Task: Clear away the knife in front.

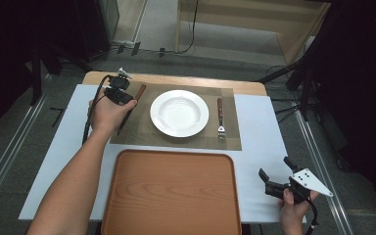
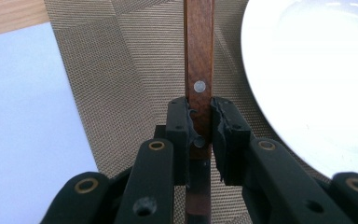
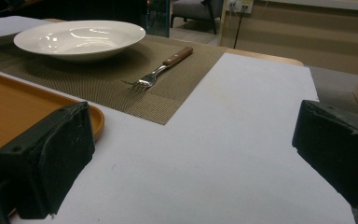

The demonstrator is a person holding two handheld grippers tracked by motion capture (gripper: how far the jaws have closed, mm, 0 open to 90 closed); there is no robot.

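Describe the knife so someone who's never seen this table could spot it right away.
Find the brown placemat with the white plate in its middle. Left of the plate is the knife, clamped in the left tool. Unlike the wooden-handled fork lying free on the plate's right, it's gripped.

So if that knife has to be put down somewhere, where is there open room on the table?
The wooden tray nearest the person is bare all over. The white table cover is free between the placemat and the right gripper, and along the left edge. The placemat is crowded: the plate mid-mat, the fork right of it, and the left gripper holding the knife.
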